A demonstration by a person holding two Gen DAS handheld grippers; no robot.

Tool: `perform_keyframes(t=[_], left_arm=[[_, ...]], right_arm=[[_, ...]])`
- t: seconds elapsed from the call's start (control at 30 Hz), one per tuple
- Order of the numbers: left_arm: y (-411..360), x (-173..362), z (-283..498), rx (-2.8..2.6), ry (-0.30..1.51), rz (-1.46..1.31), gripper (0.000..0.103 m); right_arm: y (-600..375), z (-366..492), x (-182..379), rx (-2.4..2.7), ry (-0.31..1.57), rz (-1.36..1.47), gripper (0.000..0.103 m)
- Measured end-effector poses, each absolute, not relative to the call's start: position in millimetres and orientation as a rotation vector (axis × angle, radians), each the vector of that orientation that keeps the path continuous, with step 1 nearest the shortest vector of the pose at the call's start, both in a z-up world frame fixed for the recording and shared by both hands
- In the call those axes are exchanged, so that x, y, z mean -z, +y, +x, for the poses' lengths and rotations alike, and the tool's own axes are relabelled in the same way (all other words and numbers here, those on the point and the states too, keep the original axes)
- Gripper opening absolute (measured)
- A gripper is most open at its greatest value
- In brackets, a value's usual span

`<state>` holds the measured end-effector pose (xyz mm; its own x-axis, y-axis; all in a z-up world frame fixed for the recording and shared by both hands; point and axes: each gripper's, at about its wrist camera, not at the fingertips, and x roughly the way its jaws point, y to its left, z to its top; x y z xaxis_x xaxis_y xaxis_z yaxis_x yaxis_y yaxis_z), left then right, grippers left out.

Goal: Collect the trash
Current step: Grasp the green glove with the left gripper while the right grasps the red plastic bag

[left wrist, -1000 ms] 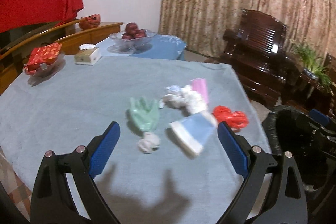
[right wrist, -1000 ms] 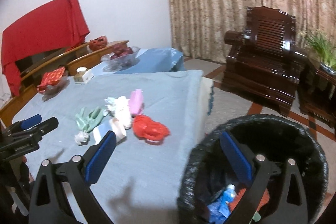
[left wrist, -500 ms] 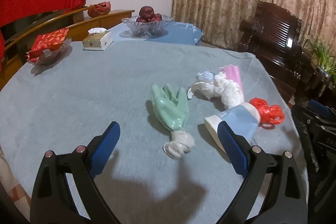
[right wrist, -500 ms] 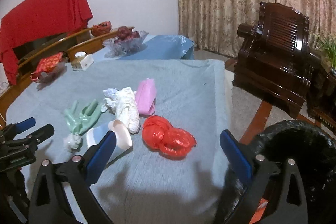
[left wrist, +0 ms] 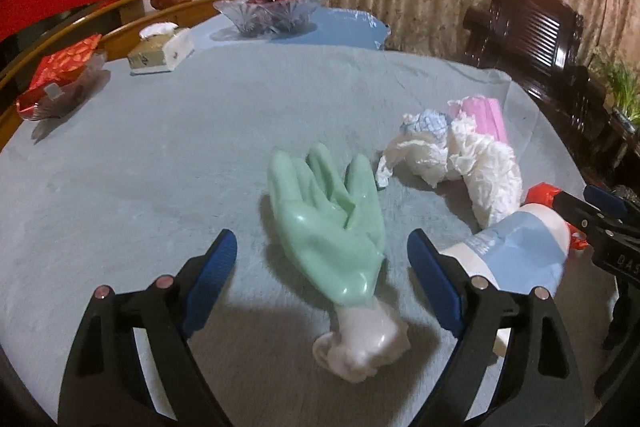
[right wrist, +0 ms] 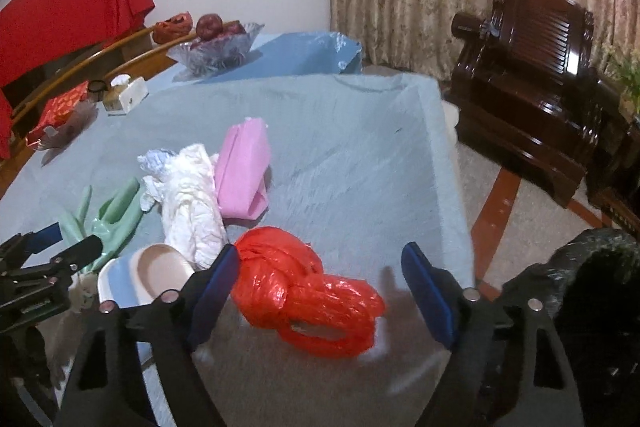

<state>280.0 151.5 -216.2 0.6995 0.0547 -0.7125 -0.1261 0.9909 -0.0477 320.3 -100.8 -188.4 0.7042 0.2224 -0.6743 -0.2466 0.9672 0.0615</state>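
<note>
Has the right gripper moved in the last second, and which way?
Yes. The right gripper swung away from the black trash bin, which it framed earlier, over to the red plastic bag on the table; its jaws have just been closing.

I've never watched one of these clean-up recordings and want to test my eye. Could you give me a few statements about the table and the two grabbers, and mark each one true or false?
1. The mint-green rubber glove lies flat between the open fingers of the left gripper. True.
2. The right gripper has lifted the knotted red plastic bag off the grey-blue tablecloth. False: the bag lies on the cloth and the pads do not press it.
3. The pink folded packet lies beside the crumpled white paper. True.
4. The cut-glass bowl at the far end is empty. False: it holds dark red fruit.
</note>
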Motion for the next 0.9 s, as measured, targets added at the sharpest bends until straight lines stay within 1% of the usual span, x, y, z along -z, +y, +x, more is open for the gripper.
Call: perform_keyframes(t=[0.13,0.2,0.27,0.33,0.4,0.43,0.47,0.5,0.6,0.9], left_arm=[[153.8,223.2,287.6,-0.094,0.825,-0.122,0.081],[156.1,227.0,292.2,-0.081,0.852,-0.136,0.073],[157.4,230.8,295.3,-0.074,0.872,-0.142,0.069],[157.7,230.6,295.8,-0.057,0.872,-0.148,0.062],[156.2,230.4,295.4,-0.042,0.871,-0.149,0.047],[155.3,230.0,295.2,-0.037,0.869,-0.147,0.044],[154.6,229.4,295.1,-0.030,0.868,-0.147,0.038],[153.6,228.6,294.9,-0.024,0.867,-0.148,0.032],[151.7,226.4,293.1,-0.002,0.860,-0.153,0.022],[141.3,203.1,277.3,-0.014,0.796,-0.138,0.018]], right_arm=[[-95.7,326.2,195.0,-0.292,0.777,-0.036,0.077],[-93.4,326.2,196.2,-0.310,0.783,-0.039,0.073],[-89.9,325.7,197.3,-0.331,0.791,-0.047,0.069],[-86.6,325.2,199.0,-0.365,0.807,-0.042,0.062],[-83.3,325.3,201.6,-0.401,0.826,-0.034,0.049],[-80.5,324.6,203.3,-0.432,0.841,-0.031,0.044],[-77.9,322.1,204.2,-0.447,0.846,-0.035,0.039],[-76.8,320.7,203.9,-0.445,0.843,-0.043,0.037],[-73.6,315.4,199.1,-0.440,0.821,-0.063,0.034],[-88.6,304.7,168.7,-0.418,0.743,-0.034,0.034]])
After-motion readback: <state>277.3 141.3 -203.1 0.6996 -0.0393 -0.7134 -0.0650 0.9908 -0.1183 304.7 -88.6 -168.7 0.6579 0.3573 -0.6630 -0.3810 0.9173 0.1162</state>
